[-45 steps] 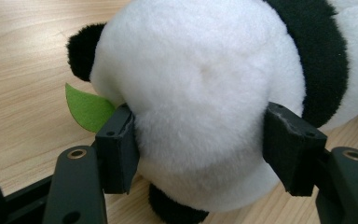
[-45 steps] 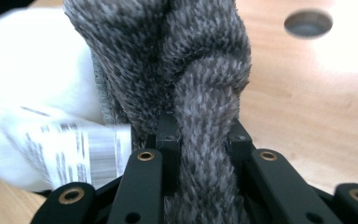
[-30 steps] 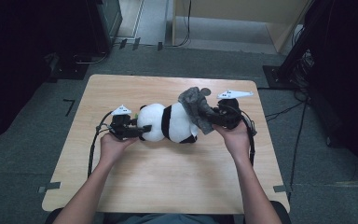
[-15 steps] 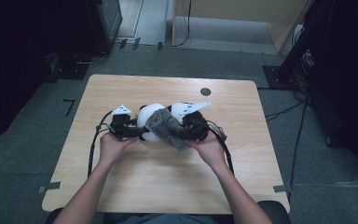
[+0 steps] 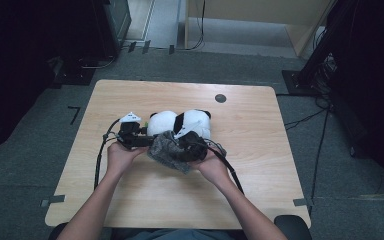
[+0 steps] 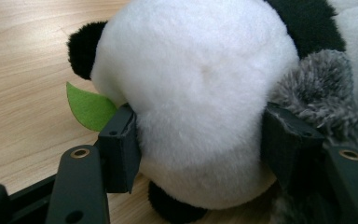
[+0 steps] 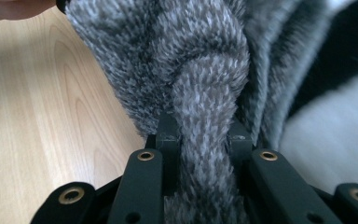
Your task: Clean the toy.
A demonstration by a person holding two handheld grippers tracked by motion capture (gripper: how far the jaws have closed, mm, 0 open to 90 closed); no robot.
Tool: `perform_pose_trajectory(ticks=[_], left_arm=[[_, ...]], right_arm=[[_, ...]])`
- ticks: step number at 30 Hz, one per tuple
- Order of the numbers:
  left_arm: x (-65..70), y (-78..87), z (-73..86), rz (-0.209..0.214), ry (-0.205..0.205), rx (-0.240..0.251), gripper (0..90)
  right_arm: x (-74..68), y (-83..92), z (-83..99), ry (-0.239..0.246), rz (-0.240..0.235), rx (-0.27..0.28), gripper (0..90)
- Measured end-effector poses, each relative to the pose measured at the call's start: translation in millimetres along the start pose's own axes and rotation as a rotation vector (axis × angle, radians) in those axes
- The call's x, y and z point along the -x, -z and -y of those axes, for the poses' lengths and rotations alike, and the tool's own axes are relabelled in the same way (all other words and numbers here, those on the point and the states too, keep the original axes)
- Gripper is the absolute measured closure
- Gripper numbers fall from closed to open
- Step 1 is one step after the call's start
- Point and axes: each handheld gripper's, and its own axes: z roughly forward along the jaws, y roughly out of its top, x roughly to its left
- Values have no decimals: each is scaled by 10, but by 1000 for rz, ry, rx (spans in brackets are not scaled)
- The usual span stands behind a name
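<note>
A black-and-white plush panda lies on the wooden table. My left gripper is shut on the panda's white rounded end, one jaw on each side of it. A green felt leaf sticks out beside the left jaw. My right gripper is shut on a fuzzy grey knit cloth, pinched into a fold between the jaws. In the high view the grey cloth hangs at the panda's near side, between both hands.
A small dark round hole sits near the table's far edge. Cables trail from both grippers toward the near edge. Dark equipment and cables stand on the grey floor around the table.
My right gripper has carried the grey cloth from the panda's right end leftward and down to its near side, close to the left gripper. The left gripper and panda have stayed put.
</note>
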Motion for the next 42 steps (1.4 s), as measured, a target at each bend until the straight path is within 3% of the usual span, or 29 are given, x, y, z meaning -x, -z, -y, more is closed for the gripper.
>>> perform_pose_trajectory(ticks=[6,10,14,21,30,36,42], left_arm=[[2,2,-3,-1,12,1,357],[-4,4,0,-7,5,-5,359],[-9,4,2,-8,0,-3,358],[-8,2,5,-9,-7,-3,358],[-9,0,6,-6,-4,-3,359],[-11,-1,3,-5,-3,-6,359],[-14,-2,2,-5,-6,-6,361]], right_arm=[[-20,-201,-132,0,-1,-1,743],[-51,-315,-182,23,25,-21,746],[7,-298,-163,17,26,-21,747],[89,-56,-77,-9,63,-9,744],[198,256,72,-52,60,20,744],[280,487,216,-61,70,64,741],[429,727,386,-105,87,99,734]])
